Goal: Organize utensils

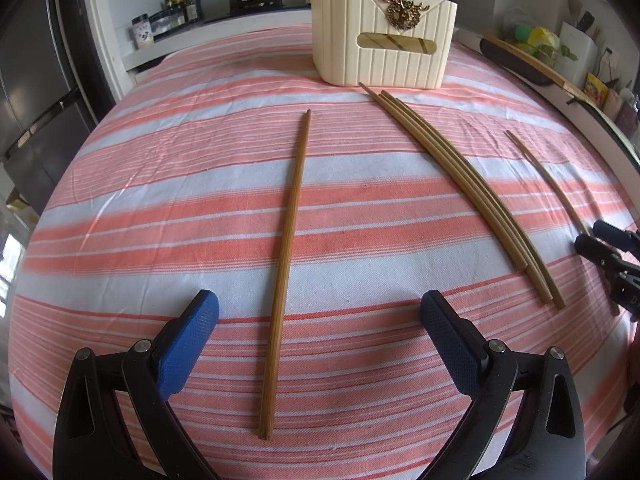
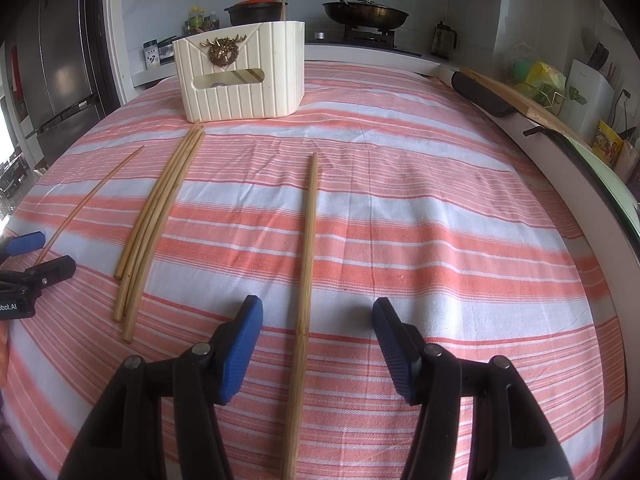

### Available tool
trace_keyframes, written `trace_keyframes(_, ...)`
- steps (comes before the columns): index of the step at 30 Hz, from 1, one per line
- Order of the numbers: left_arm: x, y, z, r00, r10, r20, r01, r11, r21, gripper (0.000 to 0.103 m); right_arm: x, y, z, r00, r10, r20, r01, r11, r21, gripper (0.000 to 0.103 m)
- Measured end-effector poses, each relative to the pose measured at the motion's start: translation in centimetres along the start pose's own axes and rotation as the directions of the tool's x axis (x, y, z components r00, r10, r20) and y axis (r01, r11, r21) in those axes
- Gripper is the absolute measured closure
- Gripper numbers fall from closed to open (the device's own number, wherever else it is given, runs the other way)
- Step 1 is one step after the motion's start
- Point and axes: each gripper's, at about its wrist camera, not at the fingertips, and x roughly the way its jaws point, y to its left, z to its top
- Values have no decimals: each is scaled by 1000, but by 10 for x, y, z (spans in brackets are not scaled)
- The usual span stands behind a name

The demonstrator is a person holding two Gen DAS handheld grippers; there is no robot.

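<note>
Risking a slip, the left tool (image 1: pixel 319 310) is hovering released, pads apart, over a lone chopstick (image 1: pixel 289 264) lying lengthwise at centre frame on the striped tabletop (image 1: pixel 120 216); thin, smooth wood could be rolling away if pinched off-centre. Right of it, three chopsticks (image 1: pixel 460 188) are lying bundled (touching, so one might be dragging its neighbours). The right tool (image 2: pixel 317 314), also released, is straddling another chopstick (image 2: pixel 307 248). A cream holder (image 1: pixel 384 36) is waiting at upper centre.
</note>
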Motion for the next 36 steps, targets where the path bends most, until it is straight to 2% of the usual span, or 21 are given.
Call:
trace_keyframes(16, 0, 1, 0, 1000, -6, -3, 6, 1000, -1, 1, 0, 0, 0, 1000, 0, 2, 0, 1000, 0, 44)
trace_keyframes(19, -3, 1, -1, 999, -42, -14, 43, 999, 14, 2, 0, 0, 0, 1000, -1, 2, 1, 1000, -1, 44)
trace_keyframes(24, -22, 11, 9, 986, -163, -35, 164, 986, 38, 2, 0, -1, 0, 1000, 5, -3, -5, 1000, 3, 44)
trace_keyframes(26, -25, 19, 20, 983, -178, -37, 179, 983, 50, 2, -1, -3, 3, 999, 24, -44, -25, 1000, -14, 44)
trace_keyframes(29, -22, 36, 40, 980, -193, -47, 195, 980, 36, 2, 2, -9, 13, 986, 70, -152, -77, 996, -38, 45)
trace_keyframes(31, -14, 44, 56, 975, -216, -57, 217, 976, 23, 3, 7, -16, 24, 970, 91, -227, -103, 994, -40, 45)
trace_keyframes(36, 21, 45, 88, 970, -215, -113, 221, 974, 45, 10, 28, -39, 55, 928, 191, -319, -184, 981, 53, 45)
